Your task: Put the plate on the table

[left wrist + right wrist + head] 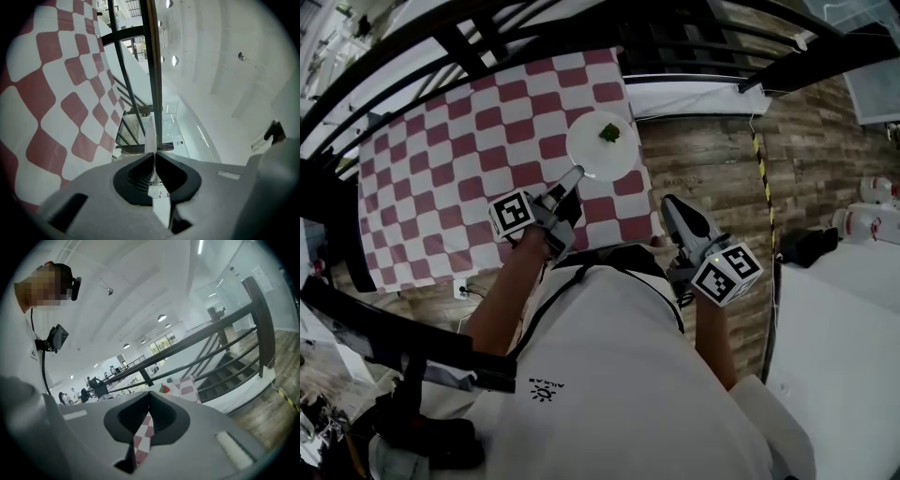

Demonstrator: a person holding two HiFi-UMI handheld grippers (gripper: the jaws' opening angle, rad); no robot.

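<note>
While plate [598, 150], carrying 1 green scrap [609, 133], sits at the checked table's [441, 169] right edge, left gripper [576, 174] pinches its rim; right gripper [668, 202] closed, empty. Outstanding, likely: release.

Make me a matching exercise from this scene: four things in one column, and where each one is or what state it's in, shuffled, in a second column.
Column one:
1. plate
2. left gripper
3. right gripper
4. green food piece

Column two:
A. shut on nothing, above the wooden floor
B. lying on the plate
C. clamped on the plate's rim
D. over the checkered tablecloth, near its corner

Pairs: 1-D, 2-C, 3-A, 4-B.
</note>
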